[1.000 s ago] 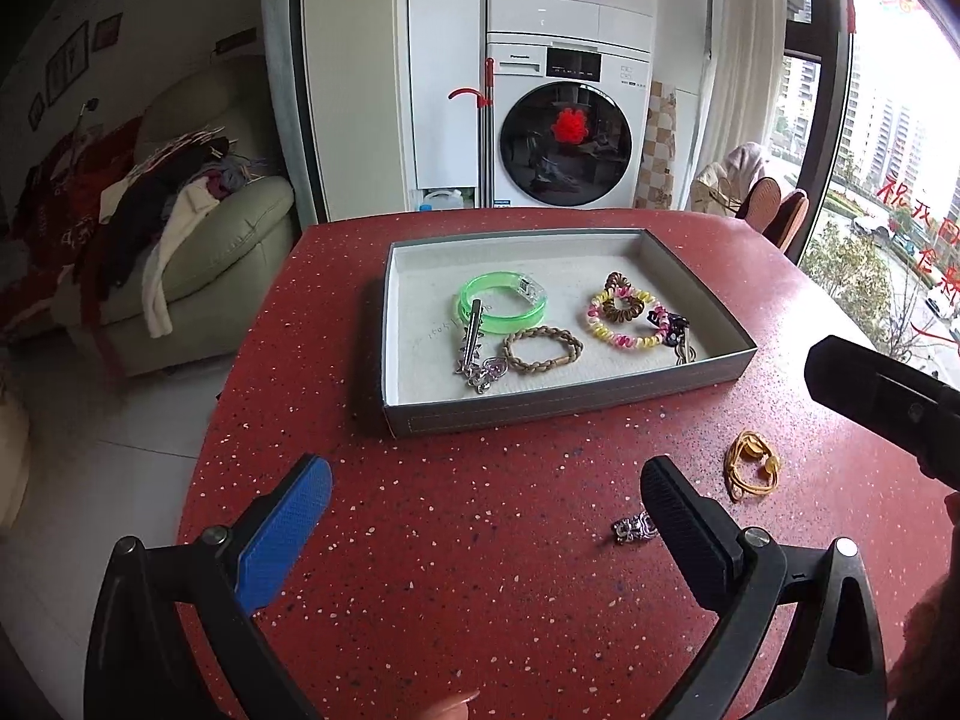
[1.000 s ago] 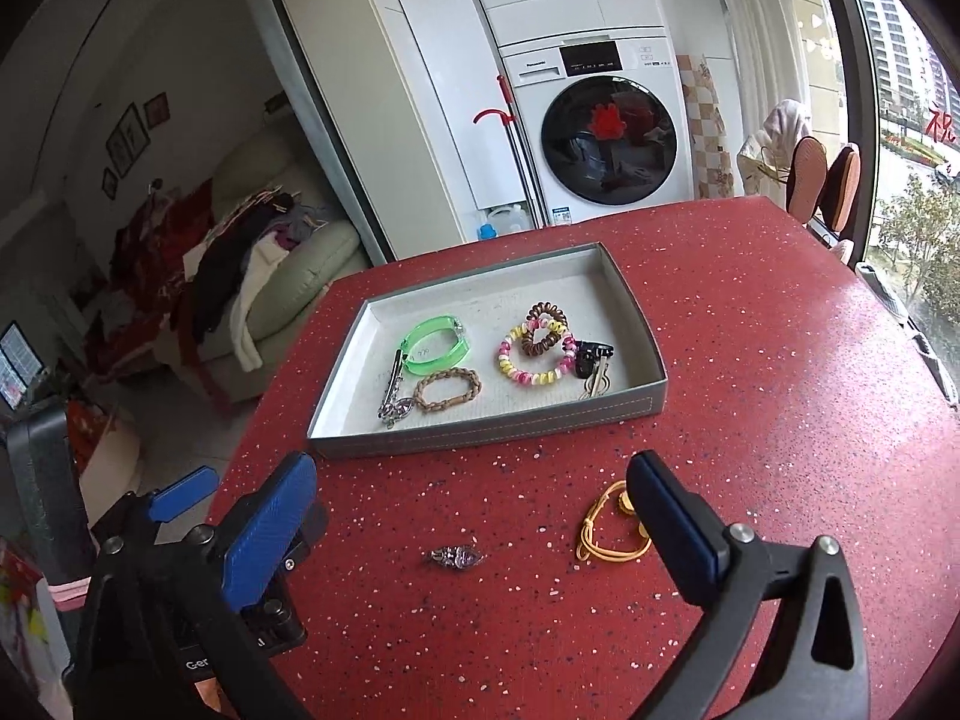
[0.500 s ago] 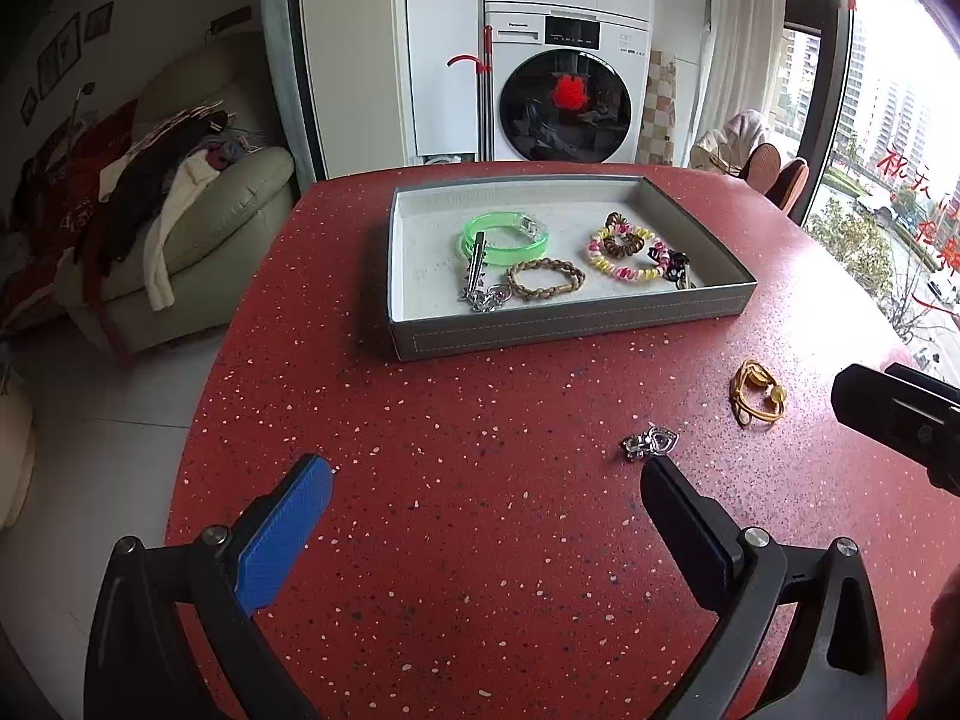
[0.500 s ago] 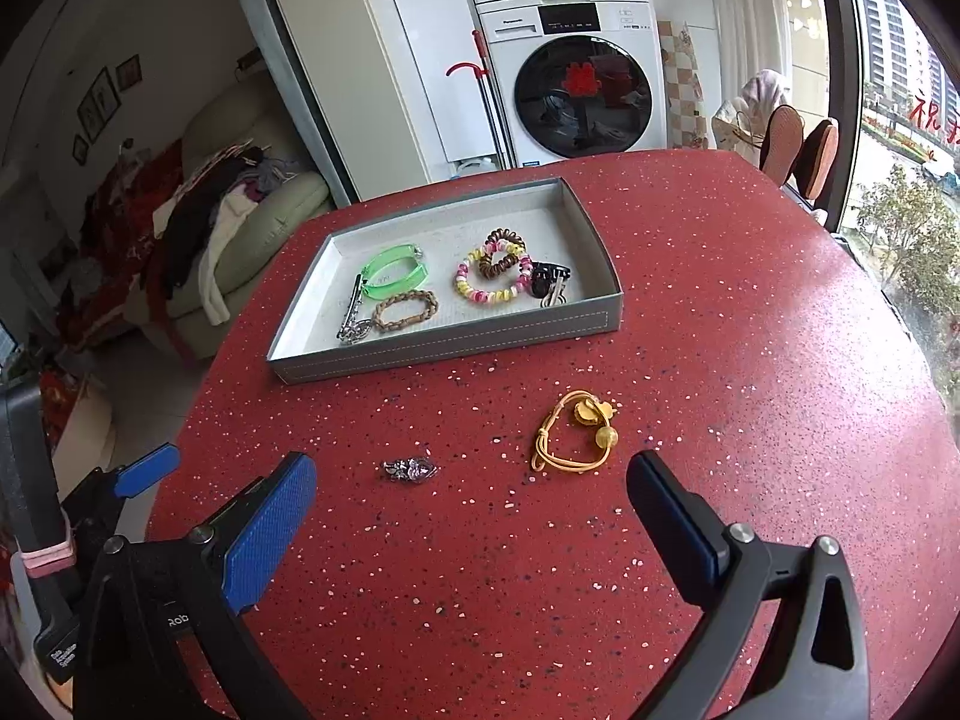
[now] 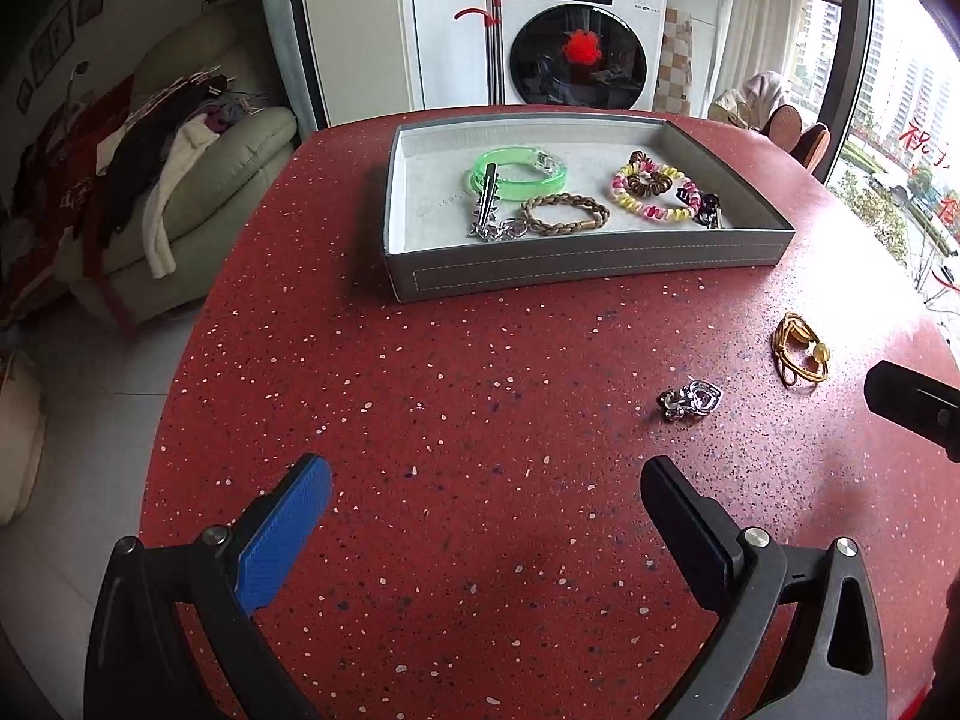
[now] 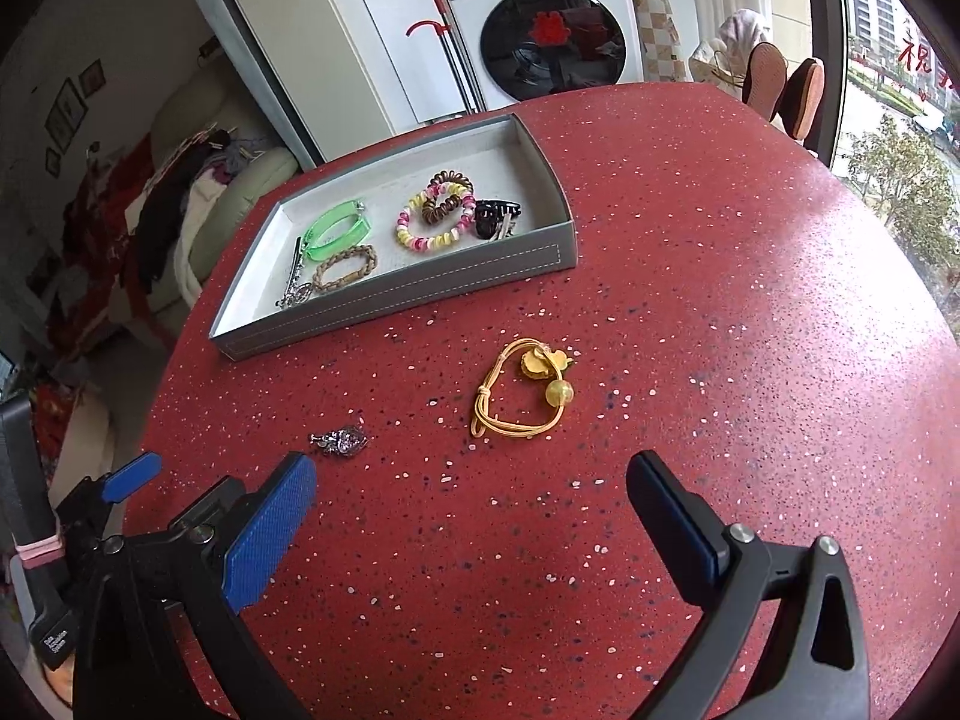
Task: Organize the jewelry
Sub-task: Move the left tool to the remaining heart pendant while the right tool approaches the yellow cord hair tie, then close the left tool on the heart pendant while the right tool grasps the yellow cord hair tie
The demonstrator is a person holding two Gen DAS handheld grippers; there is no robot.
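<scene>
A grey tray stands on the red speckled table. It holds a green bangle, a braided brown bracelet, a pink and yellow coil band, a silver clip and a black clip. Loose on the table lie a silver charm and a yellow hair tie. My left gripper hovers open, short of the charm. Over the table my right gripper is open too, just behind the yellow hair tie. Neither holds anything.
The round table's edge drops to a tiled floor on the left. A sofa piled with clothes stands beyond it. A washing machine is behind the tray, and windows are to the right.
Both grippers have drawn back from the tray and risen, so the tray looks farther off. The charm and hair tie now lie ahead of the fingers. Both stay open.
</scene>
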